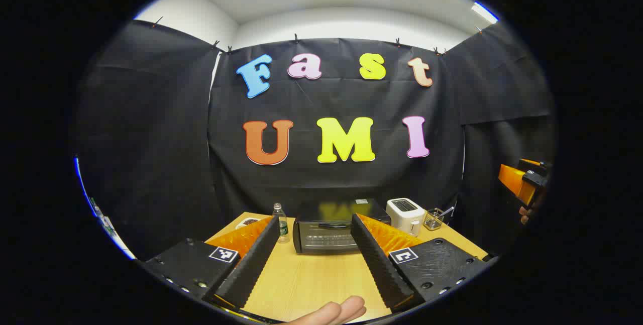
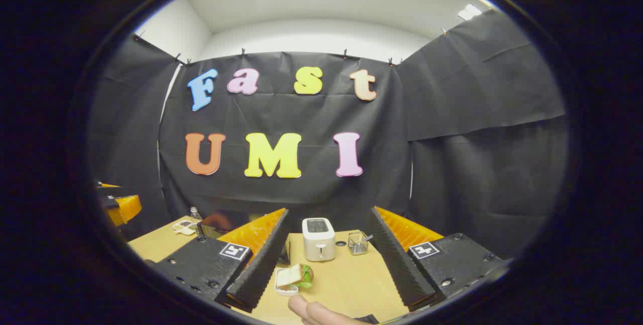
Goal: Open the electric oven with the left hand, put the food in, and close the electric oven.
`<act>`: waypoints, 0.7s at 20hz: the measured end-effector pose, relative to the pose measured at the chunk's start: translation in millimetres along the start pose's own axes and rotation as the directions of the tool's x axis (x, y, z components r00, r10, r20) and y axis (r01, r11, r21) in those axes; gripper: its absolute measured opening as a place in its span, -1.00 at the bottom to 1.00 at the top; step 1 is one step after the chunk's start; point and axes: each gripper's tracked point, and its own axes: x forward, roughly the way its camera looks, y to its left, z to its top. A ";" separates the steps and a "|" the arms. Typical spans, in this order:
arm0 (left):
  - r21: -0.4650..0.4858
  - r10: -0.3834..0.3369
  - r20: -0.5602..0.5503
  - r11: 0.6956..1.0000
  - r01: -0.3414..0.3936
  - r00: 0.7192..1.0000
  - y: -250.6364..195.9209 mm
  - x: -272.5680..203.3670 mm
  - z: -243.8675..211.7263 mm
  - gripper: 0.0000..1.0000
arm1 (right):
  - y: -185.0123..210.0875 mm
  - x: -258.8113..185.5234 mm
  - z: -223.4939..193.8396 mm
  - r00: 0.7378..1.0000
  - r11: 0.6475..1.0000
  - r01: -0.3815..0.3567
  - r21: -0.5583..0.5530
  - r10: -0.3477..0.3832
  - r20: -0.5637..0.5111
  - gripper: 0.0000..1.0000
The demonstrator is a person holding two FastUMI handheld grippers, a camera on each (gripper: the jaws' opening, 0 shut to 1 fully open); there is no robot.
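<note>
left gripper [image 1: 314,249] spread wide facing shut oven [image 1: 334,227], right gripper [image 2: 329,259] wide, sandwich [image 2: 295,277] half hidden behind its finger

Your wooden table [image 1: 311,277], the electric oven [image 1: 329,227] with its door shut at the back, a bottle [image 1: 282,222] just left of it, a white toaster [image 1: 406,215] and wire basket [image 1: 433,219] right, a sandwich [image 2: 295,276] on its small tray, a dish [image 1: 247,222] far left

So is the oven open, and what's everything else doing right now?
Oven: door closed.
Sandwich: on the table, not picked up.
Toaster: slots empty.
Bottle: standing upright, capped.
Left gripper: fingers open, empty.
Right gripper: fingers open, empty.
</note>
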 end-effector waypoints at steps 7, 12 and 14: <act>-0.018 -0.030 0.027 0.999 0.030 0.999 -8.0 4.4 6.9 0.87 | -10.6 -3.1 4.0 1.000 1.000 -0.004 0.002 0.004 0.021 0.80; 0.014 -0.043 0.029 0.999 0.043 0.999 -14.1 8.3 4.3 0.87 | -9.5 -0.2 -1.7 0.999 1.000 -0.028 0.007 0.028 0.017 0.80; 0.027 -0.033 0.037 0.999 0.032 0.999 -13.9 13.5 2.9 0.87 | -7.3 3.7 -3.5 0.999 0.999 -0.045 0.005 0.045 0.023 0.80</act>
